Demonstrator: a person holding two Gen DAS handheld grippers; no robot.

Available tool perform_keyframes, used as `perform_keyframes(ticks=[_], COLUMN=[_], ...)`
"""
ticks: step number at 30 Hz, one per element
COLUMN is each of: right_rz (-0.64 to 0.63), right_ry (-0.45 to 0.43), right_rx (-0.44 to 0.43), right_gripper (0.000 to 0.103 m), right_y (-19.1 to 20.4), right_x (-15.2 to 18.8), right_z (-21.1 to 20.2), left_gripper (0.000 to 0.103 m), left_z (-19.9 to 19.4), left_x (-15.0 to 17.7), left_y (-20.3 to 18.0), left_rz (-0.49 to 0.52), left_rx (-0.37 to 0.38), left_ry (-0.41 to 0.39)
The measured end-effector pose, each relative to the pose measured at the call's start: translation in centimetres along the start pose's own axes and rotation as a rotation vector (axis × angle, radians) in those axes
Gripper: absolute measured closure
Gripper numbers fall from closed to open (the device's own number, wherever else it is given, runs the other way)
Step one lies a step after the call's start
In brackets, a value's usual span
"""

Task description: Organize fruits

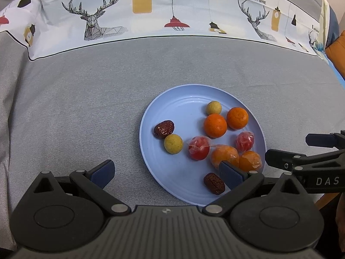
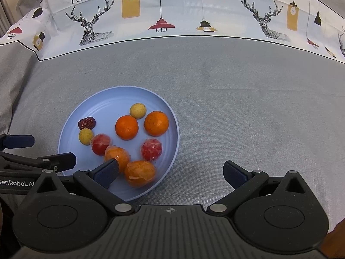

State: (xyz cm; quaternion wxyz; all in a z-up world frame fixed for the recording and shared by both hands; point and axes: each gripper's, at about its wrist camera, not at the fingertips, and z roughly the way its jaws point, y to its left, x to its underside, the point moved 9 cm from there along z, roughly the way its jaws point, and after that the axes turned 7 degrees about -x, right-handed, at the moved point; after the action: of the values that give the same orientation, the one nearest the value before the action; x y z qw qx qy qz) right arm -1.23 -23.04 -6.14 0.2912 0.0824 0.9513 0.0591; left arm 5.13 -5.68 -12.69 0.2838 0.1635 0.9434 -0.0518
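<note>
"FASHION HOME" is printed twice in black capitals on the white cloth border with deer heads and hanging lamps (image 1: 138,10), beyond the grey woven tablecloth (image 1: 75,108). My right gripper's side reads "DAS" in the left wrist view; my left gripper's side reads "GenRobot.AI", partly cut off, in the right wrist view.

All the fruit lies in the round pale-blue plate (image 1: 172,99). My left gripper (image 1: 166,173) is spread wide and empty, one pad over the cloth, the other over the plate's near side. My right gripper (image 2: 171,172) is equally wide and empty, its left pad over the plate.

Two wrinkled dark-red dates: the far one (image 1: 163,128) has its long axis pointing up-right, touching a yellow ball-shaped fruit (image 1: 173,143); the near one (image 1: 214,183) slants down-right by my pad. Two bare oranges (image 1: 215,125) sit beside a second yellow ball (image 1: 213,108). Plastic-wrapped red fruits (image 1: 198,147) and wrapped orange fruits (image 1: 225,155) cluster nearest me.
</note>
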Motion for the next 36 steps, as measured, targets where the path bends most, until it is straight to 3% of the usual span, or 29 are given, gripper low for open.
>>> perform_keyframes(ticks=[36], right_rz=[-0.008], right_ry=[-0.003], right_rx=[-0.004], right_gripper=[0.001], right_y=[0.17], right_x=[-0.06], right_z=[-0.21], left_gripper=[0.001], left_z=[0.07], left_x=[0.07], left_y=[-0.34], left_rz=[0.007], left_rx=[-0.003], left_ry=[0.003])
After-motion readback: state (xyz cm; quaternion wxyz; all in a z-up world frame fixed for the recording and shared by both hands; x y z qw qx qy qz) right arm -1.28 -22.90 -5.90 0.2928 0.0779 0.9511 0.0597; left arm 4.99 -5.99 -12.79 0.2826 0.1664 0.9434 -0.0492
